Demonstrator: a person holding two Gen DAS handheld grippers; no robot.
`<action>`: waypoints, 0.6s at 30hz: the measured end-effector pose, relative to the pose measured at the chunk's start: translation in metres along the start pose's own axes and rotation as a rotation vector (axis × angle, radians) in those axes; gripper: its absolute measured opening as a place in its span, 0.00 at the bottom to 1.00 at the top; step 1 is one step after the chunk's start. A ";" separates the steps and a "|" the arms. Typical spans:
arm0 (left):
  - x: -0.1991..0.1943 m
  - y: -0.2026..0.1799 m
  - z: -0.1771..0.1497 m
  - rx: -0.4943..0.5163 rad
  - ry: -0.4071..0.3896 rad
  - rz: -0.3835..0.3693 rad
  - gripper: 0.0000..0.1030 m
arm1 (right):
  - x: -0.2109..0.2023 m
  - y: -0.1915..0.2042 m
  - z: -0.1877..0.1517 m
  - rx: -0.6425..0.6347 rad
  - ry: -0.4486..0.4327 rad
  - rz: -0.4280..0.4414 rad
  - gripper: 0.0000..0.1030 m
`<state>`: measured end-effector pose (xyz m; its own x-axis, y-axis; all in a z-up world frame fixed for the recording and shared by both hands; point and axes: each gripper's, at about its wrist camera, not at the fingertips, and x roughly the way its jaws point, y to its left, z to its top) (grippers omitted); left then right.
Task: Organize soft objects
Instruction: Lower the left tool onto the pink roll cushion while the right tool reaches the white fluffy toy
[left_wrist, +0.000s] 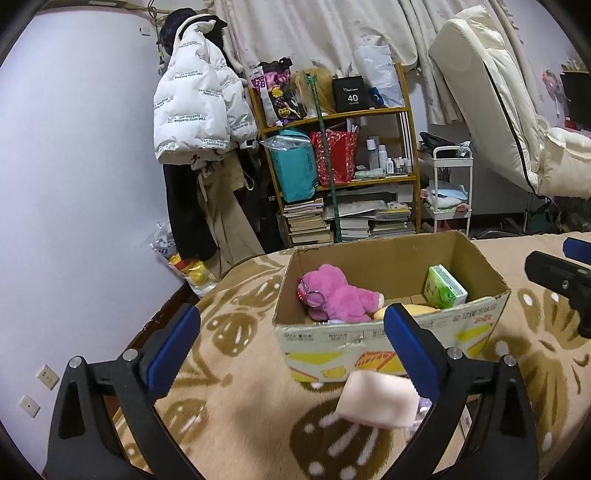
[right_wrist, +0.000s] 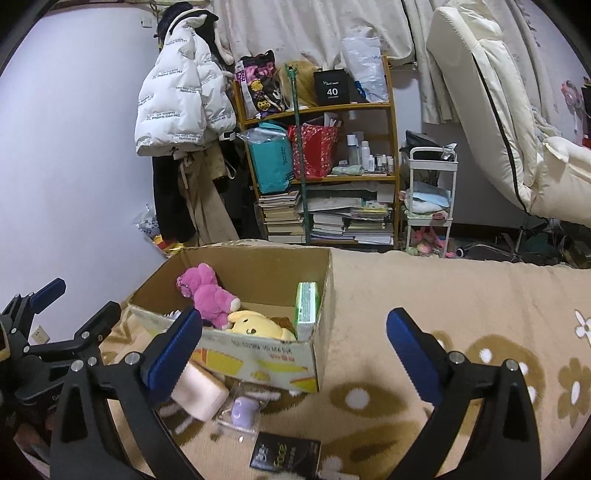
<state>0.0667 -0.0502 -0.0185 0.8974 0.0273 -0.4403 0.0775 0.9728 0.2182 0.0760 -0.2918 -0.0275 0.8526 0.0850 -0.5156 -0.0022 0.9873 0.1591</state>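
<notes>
left wrist: cardboard box (left_wrist: 388, 332) on bed blanket (left_wrist: 240, 406) holds pink plush bear (left_wrist: 340, 293), green tissue pack (left_wrist: 445, 288); left gripper (left_wrist: 291, 336) jaws wide, empty | right wrist: yellow plush dog (right_wrist: 258, 325) also inside; pink sponge (right_wrist: 201, 393) outside, touching box; right gripper (right_wrist: 295, 334) jaws wide, empty

Open-topped brown cardboard box (right_wrist: 236, 347) on beige flowered blanket (right_wrist: 461, 295), bare blanket free to its right, pale pink soft block (right_wrist: 199, 395), lilac packet (right_wrist: 242, 408) and black packet (right_wrist: 284, 456) crowding its front wall.
</notes>
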 end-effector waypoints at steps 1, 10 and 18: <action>-0.003 0.001 0.000 0.002 0.002 0.001 0.96 | -0.004 0.000 -0.001 -0.001 0.003 -0.003 1.00; -0.024 0.005 -0.008 0.036 0.025 0.009 0.96 | -0.023 -0.008 -0.010 0.028 0.074 -0.029 1.00; -0.020 0.008 -0.015 0.019 0.083 -0.036 0.96 | -0.024 -0.019 -0.030 0.098 0.180 -0.046 1.00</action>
<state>0.0429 -0.0399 -0.0208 0.8548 0.0117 -0.5188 0.1184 0.9690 0.2168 0.0403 -0.3085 -0.0435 0.7433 0.0717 -0.6651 0.0926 0.9736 0.2085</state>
